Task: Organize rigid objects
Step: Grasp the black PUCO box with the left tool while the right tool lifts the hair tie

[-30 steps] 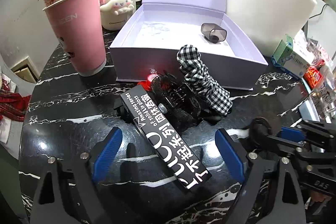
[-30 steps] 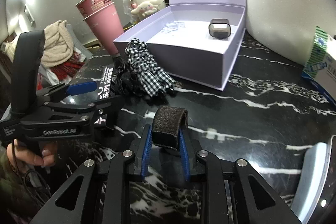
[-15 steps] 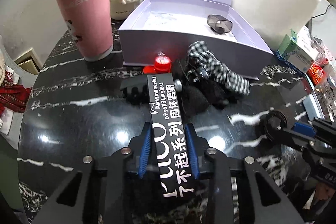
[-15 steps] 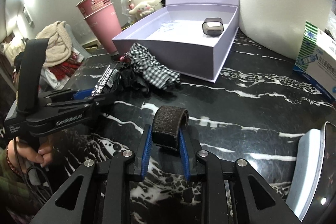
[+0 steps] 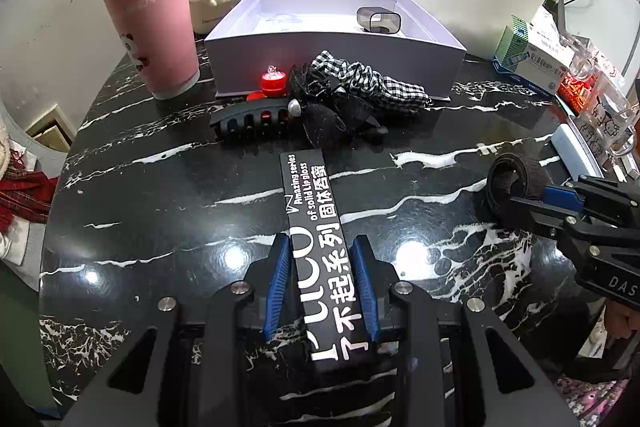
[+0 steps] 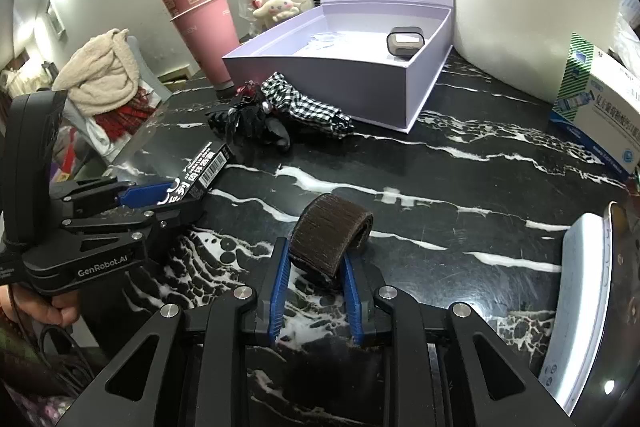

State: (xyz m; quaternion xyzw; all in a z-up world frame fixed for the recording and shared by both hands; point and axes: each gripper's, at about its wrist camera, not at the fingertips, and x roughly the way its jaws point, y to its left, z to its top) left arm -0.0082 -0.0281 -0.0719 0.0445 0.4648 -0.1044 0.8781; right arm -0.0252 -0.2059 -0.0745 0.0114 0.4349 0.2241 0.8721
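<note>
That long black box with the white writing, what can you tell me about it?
The black box is a long, slim carton, apparently glossy cardboard, printed with white Chinese characters and the English words "Amazing series of solid lip gloss"; the right wrist view shows a barcode on its far end. The left gripper is shut on its near half, blue pads pressing both long sides. It points toward the hair clips but does not touch them.

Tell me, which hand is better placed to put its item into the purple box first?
Left, probably. The left gripper already clamps the black lip-gloss box, pointing toward the open purple box. The right gripper holds the brown band off to the side.
</note>
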